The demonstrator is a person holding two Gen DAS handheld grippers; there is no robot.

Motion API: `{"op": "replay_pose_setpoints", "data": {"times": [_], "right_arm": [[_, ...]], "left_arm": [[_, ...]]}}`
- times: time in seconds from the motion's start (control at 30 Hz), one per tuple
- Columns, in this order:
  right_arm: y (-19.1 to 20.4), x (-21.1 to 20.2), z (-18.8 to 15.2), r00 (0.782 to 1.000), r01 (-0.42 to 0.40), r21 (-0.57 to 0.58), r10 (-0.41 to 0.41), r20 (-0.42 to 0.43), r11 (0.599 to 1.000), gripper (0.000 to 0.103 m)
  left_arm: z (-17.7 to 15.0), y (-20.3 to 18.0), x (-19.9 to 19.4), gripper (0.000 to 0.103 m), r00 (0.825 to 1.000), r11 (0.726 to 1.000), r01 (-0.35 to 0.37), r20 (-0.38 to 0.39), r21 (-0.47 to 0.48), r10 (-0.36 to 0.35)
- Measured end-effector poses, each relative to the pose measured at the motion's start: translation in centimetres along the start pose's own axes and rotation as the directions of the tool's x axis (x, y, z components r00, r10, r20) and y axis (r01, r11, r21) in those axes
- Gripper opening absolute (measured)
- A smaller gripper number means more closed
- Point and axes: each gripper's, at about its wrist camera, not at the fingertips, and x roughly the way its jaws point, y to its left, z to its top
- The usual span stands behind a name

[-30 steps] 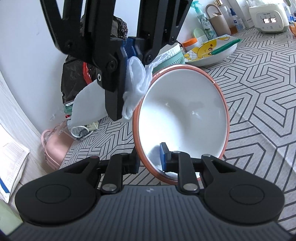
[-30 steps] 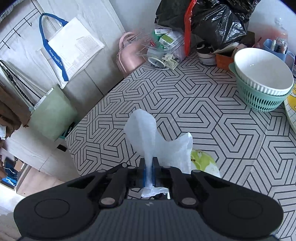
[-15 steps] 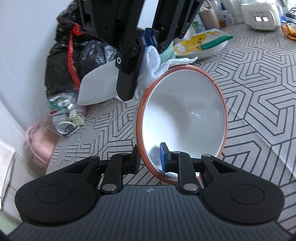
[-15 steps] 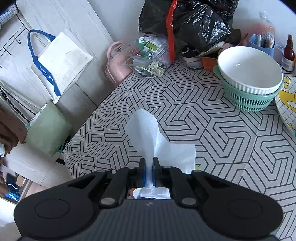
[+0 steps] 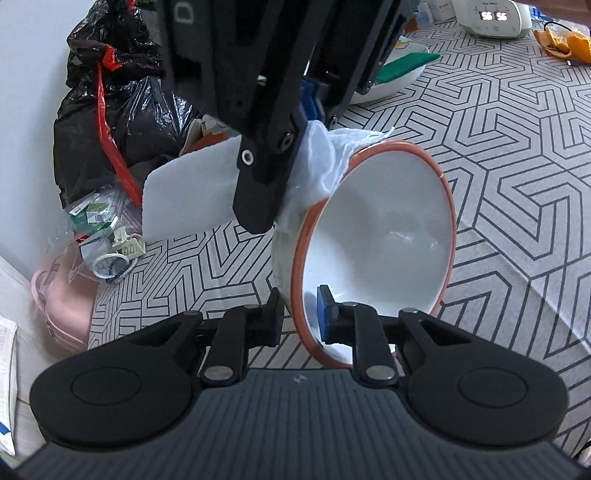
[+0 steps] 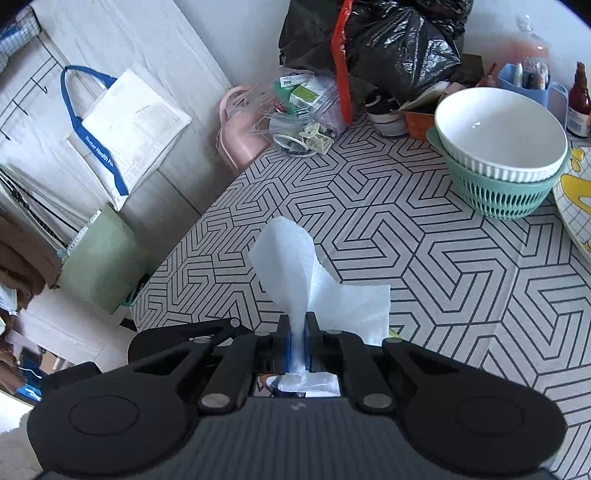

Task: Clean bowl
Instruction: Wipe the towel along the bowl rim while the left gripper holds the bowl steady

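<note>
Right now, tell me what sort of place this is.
Probably a cluttered table in a home kitchen or dining corner: a patterned tablecloth, a white bowl stacked in a green colander, a tied black rubbish bag against the wall, and a small white appliance.

Two wrist fisheyes, close over the patterned table (image 5: 517, 155)

The left view looks forward along its claw (image 5: 301, 317), very near the bowl (image 5: 388, 236), facing the right claw (image 5: 295, 122) from below. The right view looks down along its own claw (image 6: 298, 347) from higher up. Both share the black trash bag (image 5: 122, 103) (image 6: 391, 48) and pink case (image 5: 62, 302) (image 6: 240, 133).
</note>
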Motion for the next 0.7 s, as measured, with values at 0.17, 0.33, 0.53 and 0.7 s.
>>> {"op": "replay_pose_setpoints", "data": {"times": [0.17,0.33,0.53,0.7], "right_arm": [[-0.3,0.1,0.5,1.0,-0.01,0.016,0.01,-0.023,1.0,0.005],[-0.7,0.4,0.7,0.999,-0.019,0.036,0.02,-0.027,0.999,0.005],[-1.1,0.3,0.8,0.998,0.068,0.02,-0.068,-0.002,0.997,0.01],[-2.4,0.4,0.7,0.995,0.101,0.05,-0.101,-0.003,0.994,0.012]], "left_arm": [[0.1,-0.1,-0.1,0.018,1.0,1.0,-0.002,-0.001,0.009,0.002],[0.0,0.3,-0.2,0.018,1.0,1.0,0.015,-0.005,-0.005,-0.015],[-0.3,0.1,-0.3,0.017,1.0,1.0,0.004,0.008,0.011,-0.004],[-0.2,0.2,-0.2,0.017,1.0,1.0,0.006,0.009,0.009,-0.006]]}}
